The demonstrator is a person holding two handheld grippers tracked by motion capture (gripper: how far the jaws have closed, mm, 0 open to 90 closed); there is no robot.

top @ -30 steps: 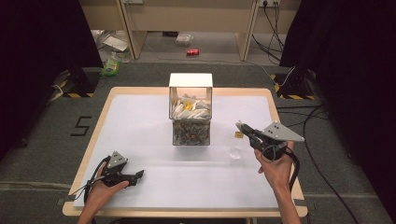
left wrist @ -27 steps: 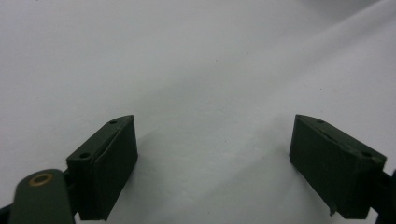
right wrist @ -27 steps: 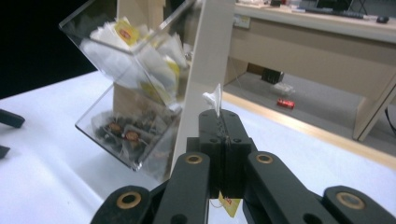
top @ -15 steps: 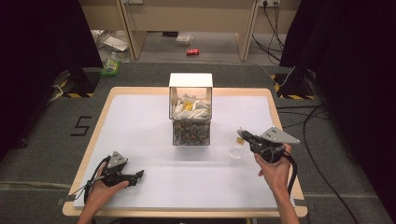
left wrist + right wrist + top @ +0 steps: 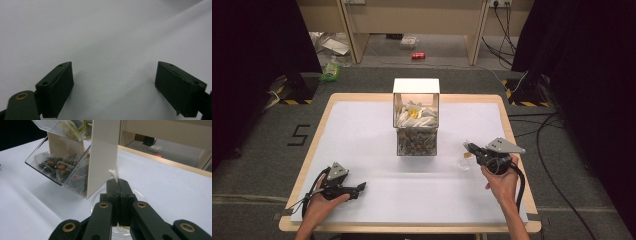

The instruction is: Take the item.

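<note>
- The right tongs point(image 5: 117, 185) are pressed together, pinching a small white tag point(image 5: 113, 173) above a clear dish point(image 5: 463, 162), just right of the tea bag box point(image 5: 416, 122).
- The left tongs point(image 5: 115, 87) are spread over bare tabletop point(image 5: 362, 130), well left of the box.

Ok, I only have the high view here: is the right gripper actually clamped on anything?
Observer: Yes. In the right gripper view, the right gripper has its jaws shut, with a small white scrap pinched at the tips.
Operator: What's under it?
Observer: A clear round dish sits right below the jaws, on the table beside the tea bag dispenser.
Operator: And the left one?
Observer: The left gripper is open, with just bare white table between its jaws.
</note>
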